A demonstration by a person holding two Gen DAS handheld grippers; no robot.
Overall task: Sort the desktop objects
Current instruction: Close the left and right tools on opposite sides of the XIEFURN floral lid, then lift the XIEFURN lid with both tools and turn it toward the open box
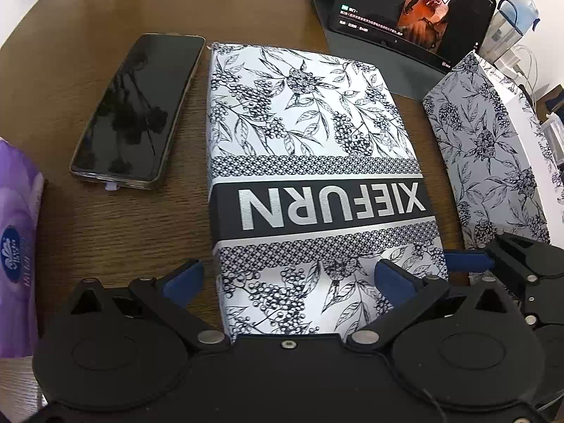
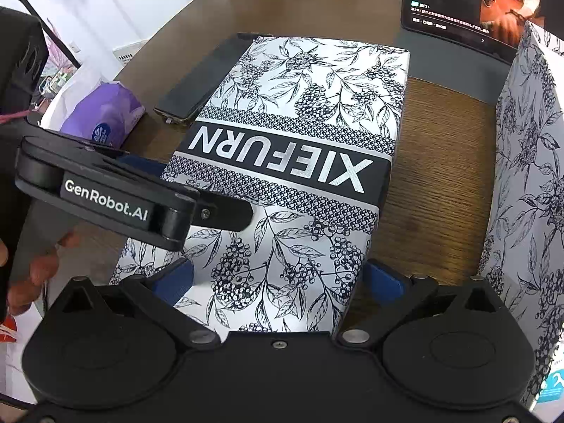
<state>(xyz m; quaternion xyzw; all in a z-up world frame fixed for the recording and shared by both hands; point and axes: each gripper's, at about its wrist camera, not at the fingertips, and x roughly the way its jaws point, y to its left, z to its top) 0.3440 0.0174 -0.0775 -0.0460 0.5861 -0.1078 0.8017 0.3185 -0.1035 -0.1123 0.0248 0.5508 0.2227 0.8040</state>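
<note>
**Fingers spread at the near end of the patterned box**

Fingers [image 1: 183,278] of the left gripper [image 1: 287,280] stand wide apart, grasping nothing. One blue pad sits beside the near left corner of the patterned box [image 1: 310,162]; the other pad lies over the box's near right corner. Contact between pads and box cannot be confirmed.

The right gripper [image 2: 278,278] is likewise spread and holds nothing. Its left pad overlaps the near left part of the box lid; its right pad sits just beside the near right edge. In the right wrist view, the left gripper enters from the left and reaches over the near left portion of the box, a person's hand [image 2: 35,268] visible below it.

The box lies flat on the brown wooden table [image 1: 116,28], with "XIEFURN" printed on a dark band across its lid.

Surrounding items:
- A dark phone [image 1: 141,109] lies face up just left of the box.
- A purple tissue pack [image 1: 17,239] sits at the left table edge.
- A second box with the same pattern [image 1: 490,148] stands upright to the right, apart from the first.
- A lit tablet [image 1: 412,10] stands propped behind both boxes.
</note>
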